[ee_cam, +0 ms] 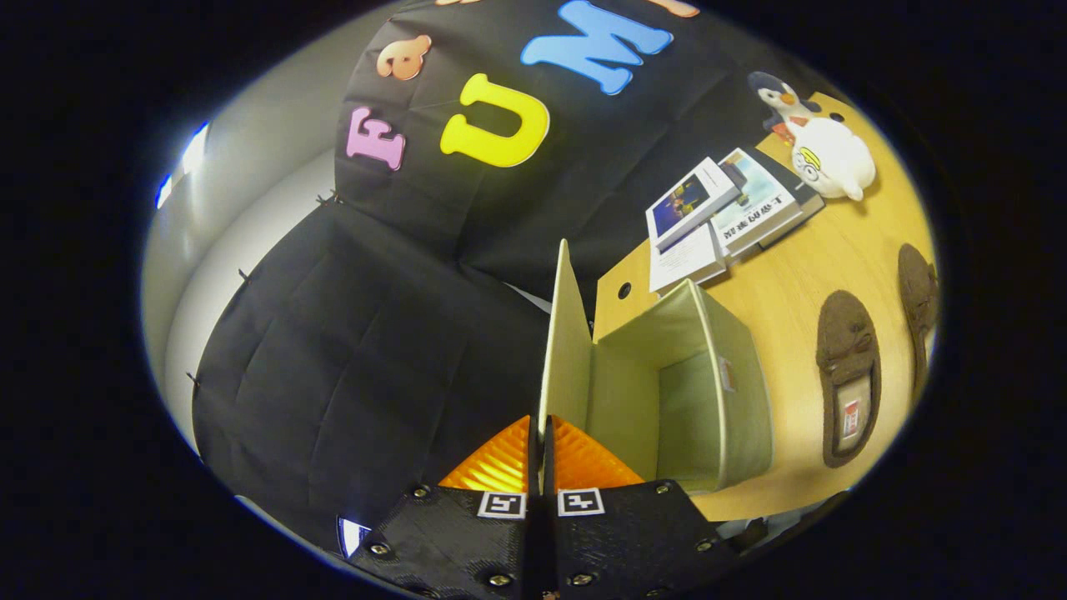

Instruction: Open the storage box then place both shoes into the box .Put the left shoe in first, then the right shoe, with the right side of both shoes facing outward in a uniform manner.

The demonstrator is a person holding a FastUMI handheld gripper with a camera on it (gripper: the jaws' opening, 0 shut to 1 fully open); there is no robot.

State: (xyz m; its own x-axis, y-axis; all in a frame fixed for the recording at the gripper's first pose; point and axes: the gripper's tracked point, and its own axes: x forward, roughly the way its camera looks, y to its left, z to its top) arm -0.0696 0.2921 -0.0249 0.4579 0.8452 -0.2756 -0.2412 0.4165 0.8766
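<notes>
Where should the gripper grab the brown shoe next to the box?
The gripper is now shut on the box lid. Probably best to take the nearer brown shoe by the side wall at its opening, coming from above, one finger inside: it lies flat, sole down, with its opening facing up.

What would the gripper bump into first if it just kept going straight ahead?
The gripper is shut on the box's lid, so that flap already lies in its path. Past the lid's top edge stands the black cloth wall; depth is hard to judge.
</notes>
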